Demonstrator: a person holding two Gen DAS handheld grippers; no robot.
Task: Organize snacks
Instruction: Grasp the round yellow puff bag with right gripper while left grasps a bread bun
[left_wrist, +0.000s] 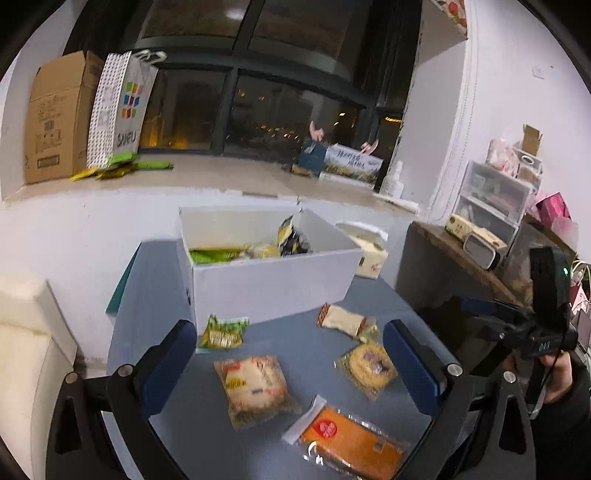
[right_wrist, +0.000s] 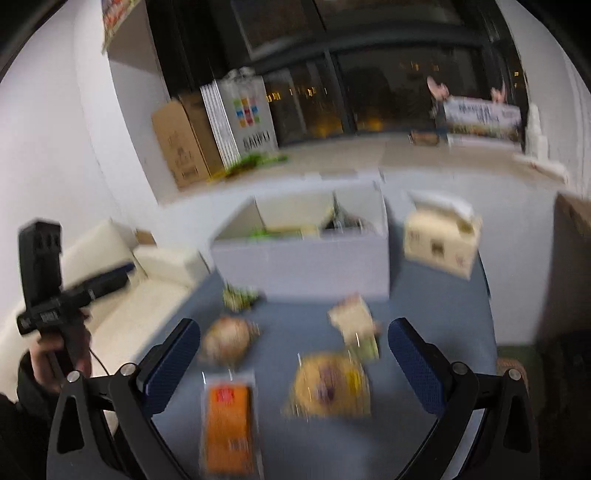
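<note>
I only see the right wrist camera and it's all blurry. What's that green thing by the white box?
Observer: The left wrist view is sharp. It's a green snack packet lying on the blue table, right at the front corner of the white box.
Operator: Is anything in the box yet?
Observer: Yes. A lime wrapper lies at one side, and a yellow-and-black packet stands up near the other.
Operator: What's off to my right?
Observer: A stack of clear plastic drawers against the wall, which your view cuts off.
</note>
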